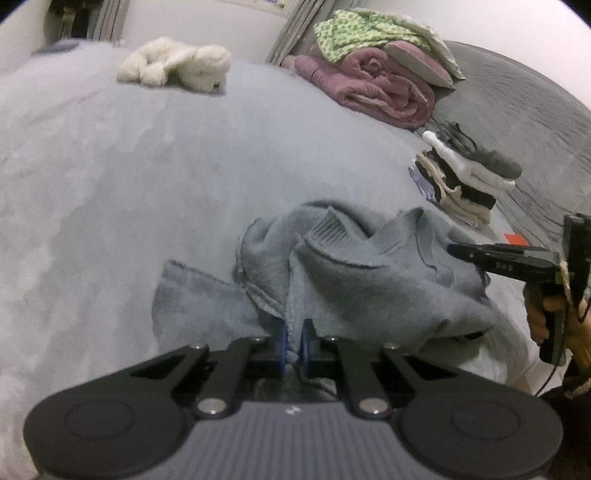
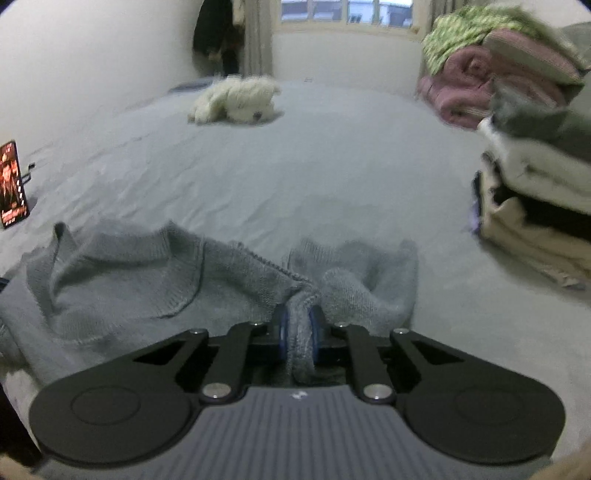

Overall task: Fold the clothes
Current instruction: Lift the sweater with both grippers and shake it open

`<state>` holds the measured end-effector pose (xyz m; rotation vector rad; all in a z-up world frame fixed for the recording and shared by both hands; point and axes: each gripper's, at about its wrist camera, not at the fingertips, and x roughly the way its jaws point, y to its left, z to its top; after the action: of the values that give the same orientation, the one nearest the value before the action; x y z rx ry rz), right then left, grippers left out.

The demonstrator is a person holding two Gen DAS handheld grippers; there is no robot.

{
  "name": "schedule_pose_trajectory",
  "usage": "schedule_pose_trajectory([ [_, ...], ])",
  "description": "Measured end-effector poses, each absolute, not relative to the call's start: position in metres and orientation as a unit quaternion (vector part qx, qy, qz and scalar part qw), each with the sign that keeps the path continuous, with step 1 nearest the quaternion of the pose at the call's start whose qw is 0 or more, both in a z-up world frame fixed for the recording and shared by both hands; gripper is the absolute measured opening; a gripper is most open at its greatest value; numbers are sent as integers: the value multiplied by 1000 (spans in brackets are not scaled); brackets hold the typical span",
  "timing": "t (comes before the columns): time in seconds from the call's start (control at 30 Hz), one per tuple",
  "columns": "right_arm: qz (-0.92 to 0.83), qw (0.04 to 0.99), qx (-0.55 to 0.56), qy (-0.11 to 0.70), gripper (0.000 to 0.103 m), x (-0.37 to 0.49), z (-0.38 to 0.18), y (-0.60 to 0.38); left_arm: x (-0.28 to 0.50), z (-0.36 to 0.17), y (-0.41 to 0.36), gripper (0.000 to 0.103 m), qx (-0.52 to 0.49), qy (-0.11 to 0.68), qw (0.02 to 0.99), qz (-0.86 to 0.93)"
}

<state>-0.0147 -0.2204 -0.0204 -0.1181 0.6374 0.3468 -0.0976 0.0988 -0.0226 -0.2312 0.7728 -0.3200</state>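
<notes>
A grey knit sweater [image 1: 354, 273] lies crumpled on the pale bed sheet [image 1: 129, 177]. My left gripper [image 1: 293, 345] is shut on a fold of its edge, the blue pads pinching the fabric. In the right wrist view the same grey sweater [image 2: 122, 273] spreads to the left, and my right gripper [image 2: 300, 332] is shut on a thick bunched fold of it. The right gripper [image 1: 458, 252] also shows at the right of the left wrist view, held by a hand [image 1: 543, 317], its tip at the sweater's right side.
A stack of folded clothes [image 1: 465, 181] [image 2: 535, 206] sits to the right. Behind it lie a pink rolled blanket [image 1: 376, 85] and green patterned cloth [image 1: 354, 33]. A white plush toy [image 1: 177, 64] [image 2: 236, 99] lies far back. A phone [image 2: 13, 184] stands at the left.
</notes>
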Motion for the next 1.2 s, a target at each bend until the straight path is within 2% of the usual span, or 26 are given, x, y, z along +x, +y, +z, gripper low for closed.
schedule_pose_trajectory([
  [0.2,140,957,-51,249,13,-24,0,-213,-102,13,108,5,-76,308,943,-102],
  [0.4,108,973,-72,191,11,-17,21,-191,-79,38,111,4,-66,274,956,-76],
  [0.53,110,967,-90,210,11,-11,24,-188,-66,46,106,4,-42,280,956,-74],
  [0.63,112,955,-112,252,11,-8,16,-191,-61,38,104,4,-24,312,947,-71],
  [0.77,134,929,-130,319,13,-5,-7,-197,-49,7,112,5,-46,372,924,-73],
  [0.87,142,919,-147,339,25,-5,-21,-201,-47,-9,118,5,-69,391,914,-84],
  [0.93,141,923,-134,333,39,-5,-21,-208,-46,-18,122,6,-83,401,908,-91],
  [1.0,144,928,-104,327,44,-1,-15,-219,-45,-21,124,8,-95,403,905,-96],
  [1.2,171,931,-53,317,44,17,-5,-233,-43,-23,126,8,-120,409,899,-102],
])
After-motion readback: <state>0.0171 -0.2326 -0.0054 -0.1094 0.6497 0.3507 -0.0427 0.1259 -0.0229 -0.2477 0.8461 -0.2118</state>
